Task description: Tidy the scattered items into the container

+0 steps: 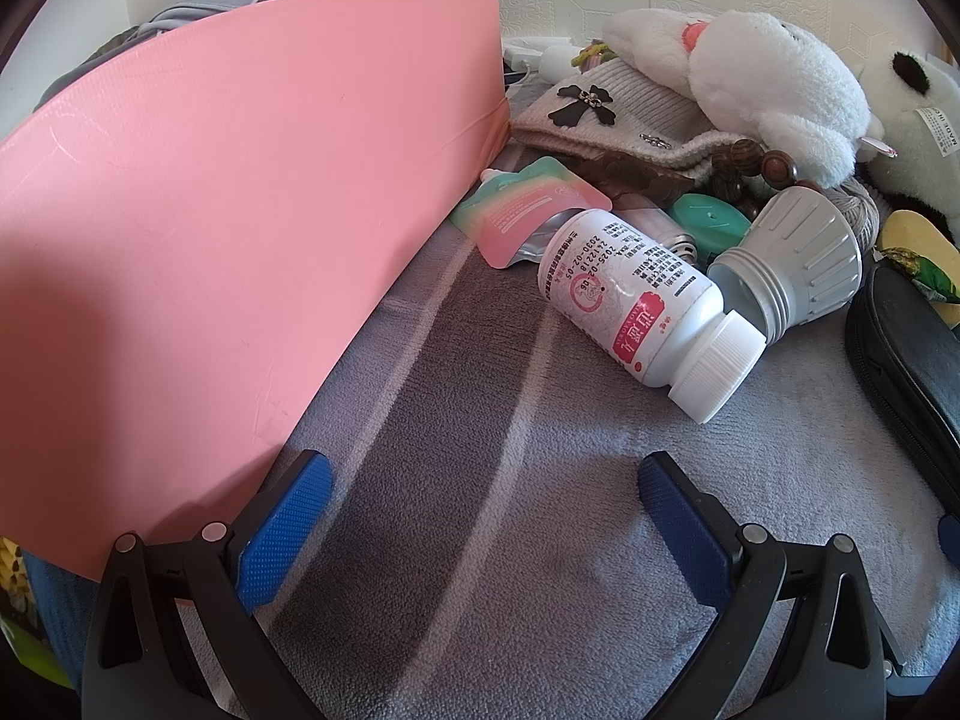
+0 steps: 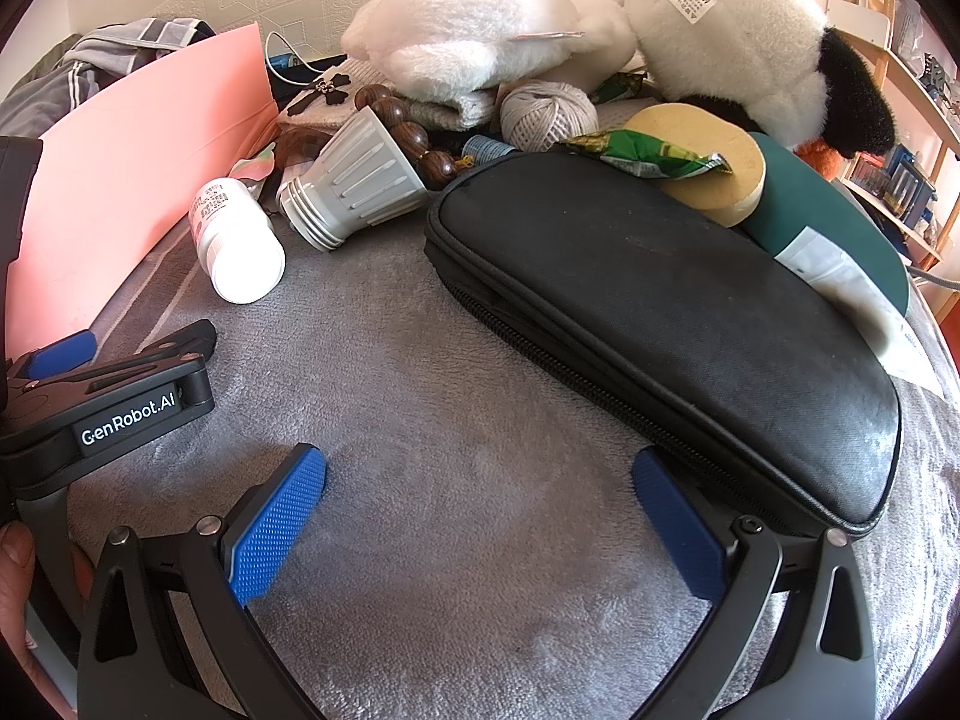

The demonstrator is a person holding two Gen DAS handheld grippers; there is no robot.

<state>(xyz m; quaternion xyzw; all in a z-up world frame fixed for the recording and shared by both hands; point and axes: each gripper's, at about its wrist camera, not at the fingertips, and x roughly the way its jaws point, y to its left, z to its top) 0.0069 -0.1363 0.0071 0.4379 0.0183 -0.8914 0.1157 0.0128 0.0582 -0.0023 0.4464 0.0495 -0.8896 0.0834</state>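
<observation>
A pink container point(image 1: 228, 228) stands at the left, its side wall toward me; in the right wrist view the pink container point(image 2: 138, 150) shows at the far left. A white pill bottle point(image 1: 642, 294) lies on its side on the grey blanket, beside a grey ribbed cup point(image 1: 792, 264) also on its side. My left gripper point(image 1: 480, 480) is open, short of the bottle, nothing between its fingers. My right gripper point(image 2: 480, 474) is open over bare blanket, its right finger point(image 2: 672, 516) against a long black zip pouch point(image 2: 666, 312). The left gripper point(image 2: 108, 384) shows at the left edge there.
Behind lie a pastel spout pouch point(image 1: 528, 210), a teal soap box point(image 1: 708, 213), wooden beads point(image 2: 414, 138), a knit hat point(image 1: 612, 114), a twine ball point(image 2: 546, 111), a yellow sponge point(image 2: 708, 162), a green wrapper point(image 2: 648, 156), a white plush point(image 2: 474, 30) and a panda plush point(image 2: 756, 36).
</observation>
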